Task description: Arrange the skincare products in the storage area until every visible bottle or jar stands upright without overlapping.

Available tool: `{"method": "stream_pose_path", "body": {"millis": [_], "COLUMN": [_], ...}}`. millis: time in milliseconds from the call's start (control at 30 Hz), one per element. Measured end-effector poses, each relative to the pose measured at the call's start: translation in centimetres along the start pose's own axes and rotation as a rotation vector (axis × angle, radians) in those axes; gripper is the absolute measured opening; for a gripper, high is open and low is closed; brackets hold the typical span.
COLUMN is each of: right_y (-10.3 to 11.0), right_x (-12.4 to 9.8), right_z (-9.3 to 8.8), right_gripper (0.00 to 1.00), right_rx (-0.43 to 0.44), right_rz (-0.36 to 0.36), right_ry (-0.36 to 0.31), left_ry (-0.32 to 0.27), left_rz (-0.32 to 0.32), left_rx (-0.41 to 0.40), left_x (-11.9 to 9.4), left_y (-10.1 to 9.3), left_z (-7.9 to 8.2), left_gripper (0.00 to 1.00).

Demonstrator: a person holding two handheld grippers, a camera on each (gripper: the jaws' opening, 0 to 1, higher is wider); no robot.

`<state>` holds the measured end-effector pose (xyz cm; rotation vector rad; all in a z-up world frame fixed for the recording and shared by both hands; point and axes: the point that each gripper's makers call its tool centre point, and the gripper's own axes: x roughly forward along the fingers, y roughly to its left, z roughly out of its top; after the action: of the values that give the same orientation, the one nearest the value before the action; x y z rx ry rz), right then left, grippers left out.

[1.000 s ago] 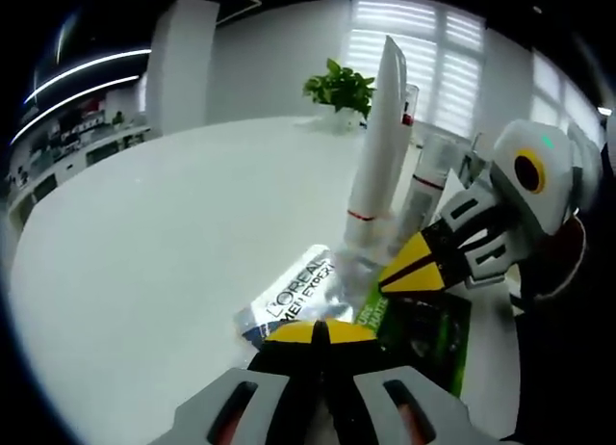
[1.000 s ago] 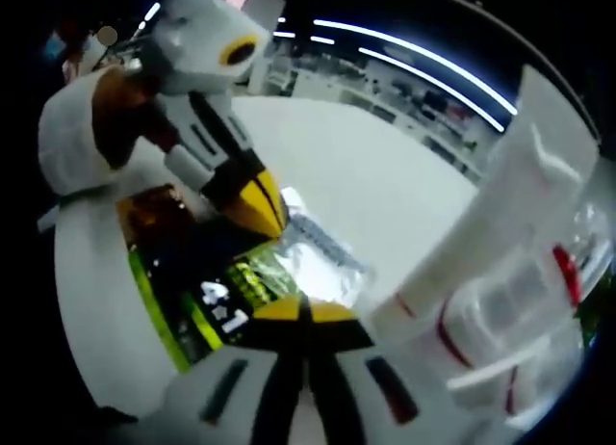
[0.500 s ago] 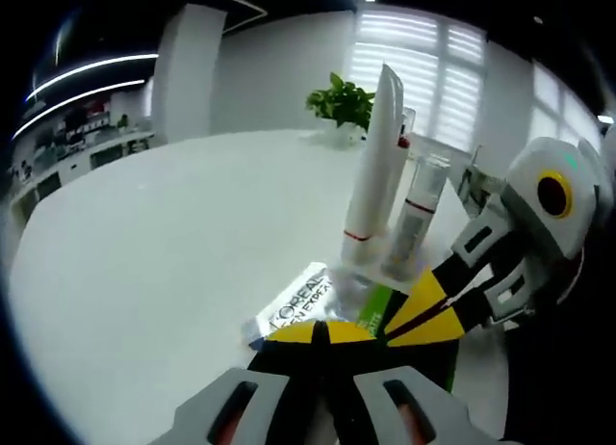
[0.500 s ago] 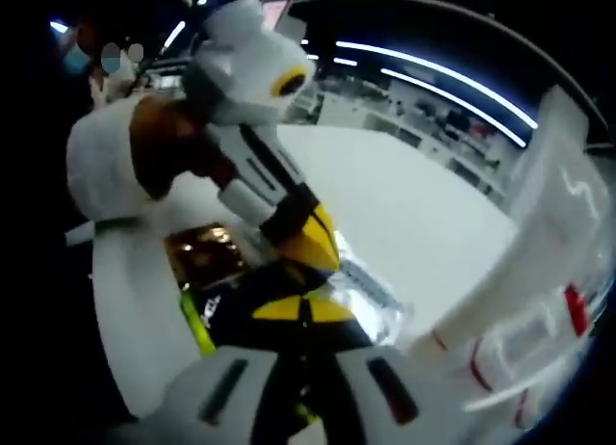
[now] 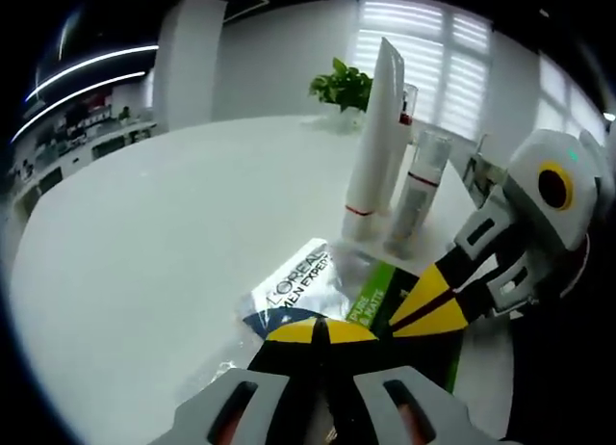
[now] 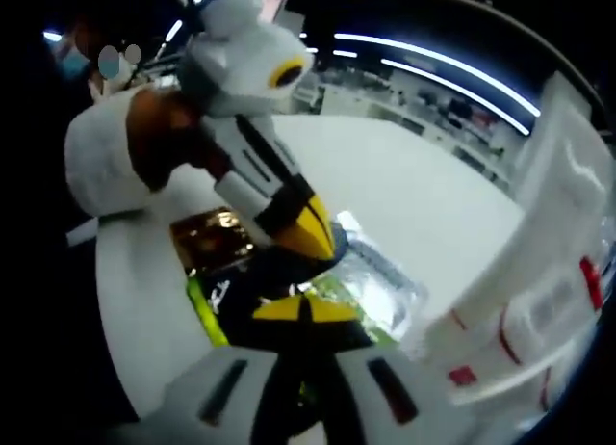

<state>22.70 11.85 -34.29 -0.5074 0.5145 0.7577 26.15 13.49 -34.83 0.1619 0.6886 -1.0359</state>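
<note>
Currently on the white worktop (image 5: 144, 233): one tall white tube (image 5: 373, 142), upright, far right; one clear bottle with red band (image 5: 416, 190), upright, touching or just beside the tube; one potted plant (image 5: 344, 87) at the far edge. Both standing items already meet the goal.

Lying flat, near: one silver sachet (image 5: 294, 293) and one dark box with green lettering (image 5: 409, 315), the box partly over the sachet, so these remain to be sorted.

Left tool (image 5: 321, 331): jaws closed together over the sachet's near end; whether it pinches it, I cannot tell. Right tool (image 5: 423, 305): tips pressed on the box, seemingly closed.

Change from half a second ago: the sachet lies more exposed, and the right tool sits lower on the box.
</note>
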Motion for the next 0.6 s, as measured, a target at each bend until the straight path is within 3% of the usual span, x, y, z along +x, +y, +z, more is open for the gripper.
{"method": "stream_pose_path", "body": {"millis": [367, 400, 433, 500, 600], "right_y": [0.3, 0.4, 0.3, -0.1, -0.3], "right_x": [-0.5, -0.8, -1.1, -2.0, -3.2], "right_z": [-0.4, -0.5, -0.3, 1.3, 2.2], "right_gripper": [0.00, 0.00, 0.00, 0.00, 0.00], "right_rx": [-0.010, -0.020, -0.043, -0.056, -0.021], "right_rz": [0.003, 0.001, -0.010, -0.053, -0.055], "right_ry": [-0.002, 0.008, 0.001, -0.094, -0.160], "left_ry": [0.001, -0.017, -0.083, -0.168, -0.240], "left_rz": [0.018, 0.043, 0.079, 0.063, 0.069], "left_rx": [-0.001, 0.004, -0.001, -0.034, -0.089], "left_x": [-0.4, -0.6, -1.0, -1.9, -3.5], "left_y": [-0.8, -0.6, -0.2, -0.8, -0.8], "left_z": [-0.3, 0.0, 1.0, 2.2, 3.1], "left_gripper": [0.00, 0.00, 0.00, 0.00, 0.00]}}
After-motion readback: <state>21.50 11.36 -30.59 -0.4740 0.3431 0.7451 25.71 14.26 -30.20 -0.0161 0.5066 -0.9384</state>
